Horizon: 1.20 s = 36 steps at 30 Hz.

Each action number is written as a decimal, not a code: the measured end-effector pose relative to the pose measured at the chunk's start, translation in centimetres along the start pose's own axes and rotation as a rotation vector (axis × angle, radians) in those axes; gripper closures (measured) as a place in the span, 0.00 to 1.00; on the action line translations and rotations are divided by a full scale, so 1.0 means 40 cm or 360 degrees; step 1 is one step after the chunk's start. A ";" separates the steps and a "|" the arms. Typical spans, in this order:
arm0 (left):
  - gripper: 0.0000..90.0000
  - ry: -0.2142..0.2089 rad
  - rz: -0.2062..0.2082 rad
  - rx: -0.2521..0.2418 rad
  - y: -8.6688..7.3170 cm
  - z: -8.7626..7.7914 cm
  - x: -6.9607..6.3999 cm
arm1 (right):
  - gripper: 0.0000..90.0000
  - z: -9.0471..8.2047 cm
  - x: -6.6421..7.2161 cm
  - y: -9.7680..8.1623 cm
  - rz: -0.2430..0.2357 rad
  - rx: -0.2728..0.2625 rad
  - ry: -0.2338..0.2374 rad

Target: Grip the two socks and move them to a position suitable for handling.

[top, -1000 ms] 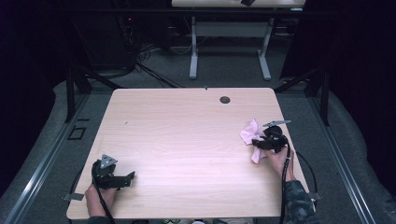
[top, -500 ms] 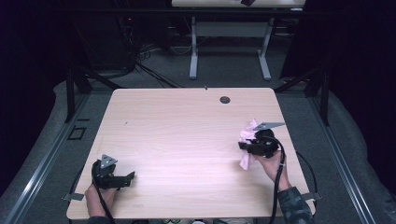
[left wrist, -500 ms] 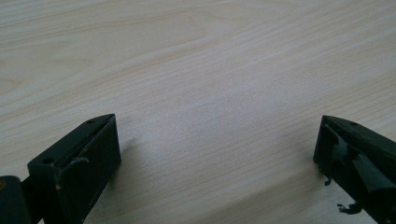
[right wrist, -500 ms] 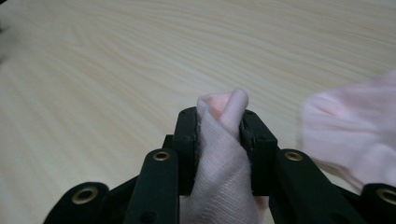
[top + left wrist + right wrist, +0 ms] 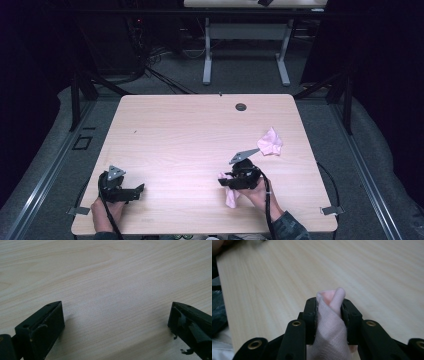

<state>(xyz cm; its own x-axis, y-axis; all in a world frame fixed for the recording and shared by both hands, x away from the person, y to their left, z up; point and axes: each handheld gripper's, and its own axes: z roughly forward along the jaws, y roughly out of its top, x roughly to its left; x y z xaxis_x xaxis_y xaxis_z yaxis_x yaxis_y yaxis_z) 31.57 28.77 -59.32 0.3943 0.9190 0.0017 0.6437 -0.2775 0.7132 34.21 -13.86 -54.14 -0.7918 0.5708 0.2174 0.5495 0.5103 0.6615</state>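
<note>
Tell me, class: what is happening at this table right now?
A person at a wooden table holds a claw in each hand. The right claw is shut on a pink cloth, which hangs from it near the table's front edge. A second pink cloth lies crumpled farther back on the right. The left claw rests open over bare wood at the front left corner, with nothing between its jaws.
</note>
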 end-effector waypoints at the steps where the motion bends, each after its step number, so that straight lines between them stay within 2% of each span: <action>1: 0.00 0.0000 0.0000 0.0000 0.000 0.000 0.000 | 0.75 0.010 0.011 -0.003 -0.0018 0.0020 0.0024; 2: 0.00 0.0000 0.0000 0.0000 0.000 0.000 0.000 | 0.75 0.010 0.011 -0.003 -0.0018 0.0020 0.0024; 3: 0.00 0.0000 0.0000 0.0000 0.000 0.000 0.000 | 0.73 0.022 0.026 -0.007 -0.0038 0.0055 0.0038; 4: 0.00 0.0000 0.0000 0.0000 0.000 0.000 0.000 | 0.68 0.042 0.041 -0.015 -0.0056 0.0095 0.0057; 7: 0.00 0.0000 0.0001 0.0000 0.000 0.000 0.000 | 0.49 0.055 0.044 -0.022 -0.0069 0.0135 0.0060; 8: 0.00 0.0000 0.0001 0.0000 0.000 0.000 0.000 | 0.38 0.051 0.039 -0.023 -0.0065 0.0121 0.0057; 9: 0.00 0.0000 0.0001 -0.0001 0.000 0.000 0.000 | 0.33 0.044 0.035 -0.023 -0.0059 0.0109 0.0054; 13: 0.00 0.0000 0.0000 0.0000 0.000 0.000 0.000 | 0.20 -0.012 -0.004 -0.014 -0.0038 0.0016 -0.0025; 15: 0.00 0.0000 0.0000 0.0000 0.000 0.000 0.000 | 0.15 -0.049 -0.038 -0.011 -0.0012 -0.0032 -0.0090; 17: 0.00 0.0000 0.0000 0.0000 0.000 0.000 0.000 | 0.11 -0.088 -0.087 -0.010 0.0037 -0.0092 -0.0202; 18: 0.00 -0.0001 0.0000 0.0000 0.000 0.000 0.000 | 0.08 -0.100 -0.105 -0.010 0.0058 -0.0102 -0.0235; 20: 0.00 0.0000 0.0000 0.0000 0.000 0.000 0.000 | 0.05 -0.131 -0.161 -0.011 0.0105 -0.0112 -0.0347; 22: 0.00 0.0000 0.0000 0.0000 0.000 0.000 0.000 | 0.04 -0.149 -0.204 -0.013 0.0148 -0.0134 -0.0402; 23: 0.00 0.0000 0.0000 0.0000 0.000 0.000 0.000 | 0.03 -0.157 -0.226 -0.013 0.0173 -0.0124 -0.0457; 25: 0.00 -0.0001 0.0000 0.0000 0.000 0.000 0.000 | 0.02 -0.169 -0.270 -0.013 0.0211 -0.0128 -0.0521; 28: 0.00 0.0000 -0.0001 0.0000 0.000 0.000 0.000 | 0.00 -0.176 -0.329 -0.014 0.0283 -0.0120 -0.0601; 32: 0.00 0.0000 -0.0001 0.0000 0.000 0.000 0.000 | 0.00 -0.173 -0.396 -0.010 0.0378 -0.0094 -0.0643; 36: 0.00 -0.0001 -0.0001 0.0000 0.000 0.000 0.000 | 0.12 -0.156 -0.441 -0.007 0.0427 -0.0052 -0.0698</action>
<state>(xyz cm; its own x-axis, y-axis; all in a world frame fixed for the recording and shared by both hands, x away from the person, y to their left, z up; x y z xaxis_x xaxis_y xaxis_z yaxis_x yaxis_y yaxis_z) 31.58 28.77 -59.32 0.3943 0.9190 0.0011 0.6439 -0.2771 0.7131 46.37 -28.07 -53.69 -0.4341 0.8984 0.0659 0.7039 0.2927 0.6472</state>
